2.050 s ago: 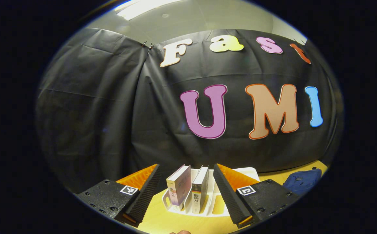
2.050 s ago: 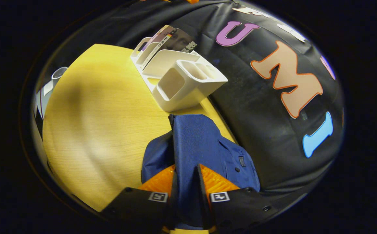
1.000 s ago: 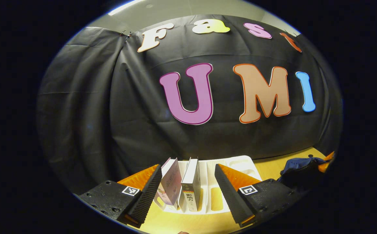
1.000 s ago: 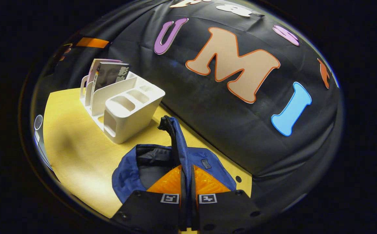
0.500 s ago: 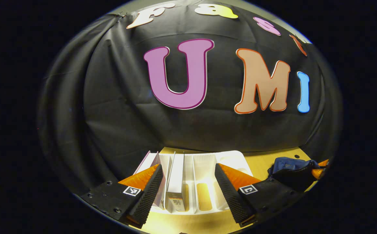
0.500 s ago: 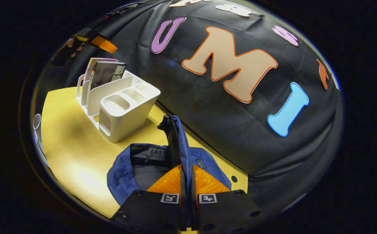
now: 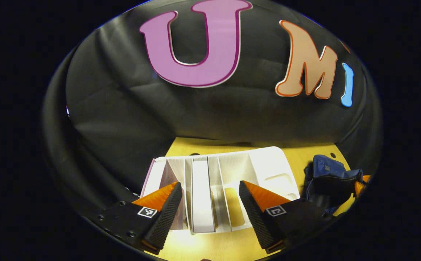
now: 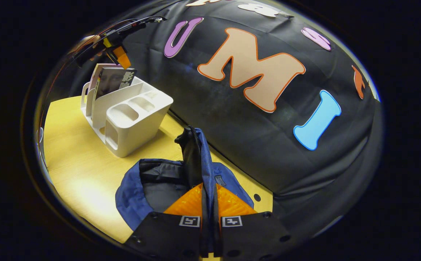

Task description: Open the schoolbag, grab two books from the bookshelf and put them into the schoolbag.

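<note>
Two fingers of your left gripper [image 7: 210, 203] stand wide apart above the white bookshelf [image 7: 268, 170], straddling the two upright books [image 7: 201, 195]. Your right gripper [image 8: 208, 201] is pinched tight on the flap of the blue schoolbag [image 8: 134, 195], holding it open on the yellow table [image 8: 76, 159] beside the bookshelf.

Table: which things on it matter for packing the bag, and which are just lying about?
For the job: schoolbag, bookshelf, two books, left gripper open above them, right gripper pinching the bag's flap.
Lying about: a pale thing at the table's edge, too cut off to identify.
</note>
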`<control>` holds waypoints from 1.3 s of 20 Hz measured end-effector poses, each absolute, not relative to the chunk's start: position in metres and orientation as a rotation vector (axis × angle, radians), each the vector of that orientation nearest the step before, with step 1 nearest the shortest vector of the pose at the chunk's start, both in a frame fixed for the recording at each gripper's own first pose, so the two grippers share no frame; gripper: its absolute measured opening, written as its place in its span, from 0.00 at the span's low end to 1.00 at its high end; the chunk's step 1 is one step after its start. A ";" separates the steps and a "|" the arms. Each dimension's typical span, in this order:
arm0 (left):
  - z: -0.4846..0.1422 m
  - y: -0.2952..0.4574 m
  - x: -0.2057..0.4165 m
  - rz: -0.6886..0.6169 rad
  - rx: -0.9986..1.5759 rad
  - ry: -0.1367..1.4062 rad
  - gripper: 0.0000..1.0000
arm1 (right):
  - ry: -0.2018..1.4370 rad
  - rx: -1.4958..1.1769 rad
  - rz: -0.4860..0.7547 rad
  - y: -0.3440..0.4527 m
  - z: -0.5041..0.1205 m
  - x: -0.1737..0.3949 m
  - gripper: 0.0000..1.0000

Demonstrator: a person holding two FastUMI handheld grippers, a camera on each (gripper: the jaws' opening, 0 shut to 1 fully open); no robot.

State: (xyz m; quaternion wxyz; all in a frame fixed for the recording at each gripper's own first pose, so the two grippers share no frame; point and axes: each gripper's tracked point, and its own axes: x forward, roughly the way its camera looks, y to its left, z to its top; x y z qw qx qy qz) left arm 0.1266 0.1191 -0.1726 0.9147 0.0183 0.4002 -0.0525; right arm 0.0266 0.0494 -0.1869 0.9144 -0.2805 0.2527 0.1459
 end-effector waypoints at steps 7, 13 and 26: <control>-0.210 0.129 0.132 -0.123 0.151 1.015 0.92 | 0.528 -0.590 0.286 0.046 -0.187 0.022 0.08; -0.235 0.130 0.119 -0.139 0.149 1.169 0.82 | 0.529 -0.602 0.295 0.049 -0.190 0.016 0.07; -0.235 0.125 0.093 -0.157 0.123 1.303 0.33 | 0.532 -0.596 0.321 0.052 -0.194 0.011 0.07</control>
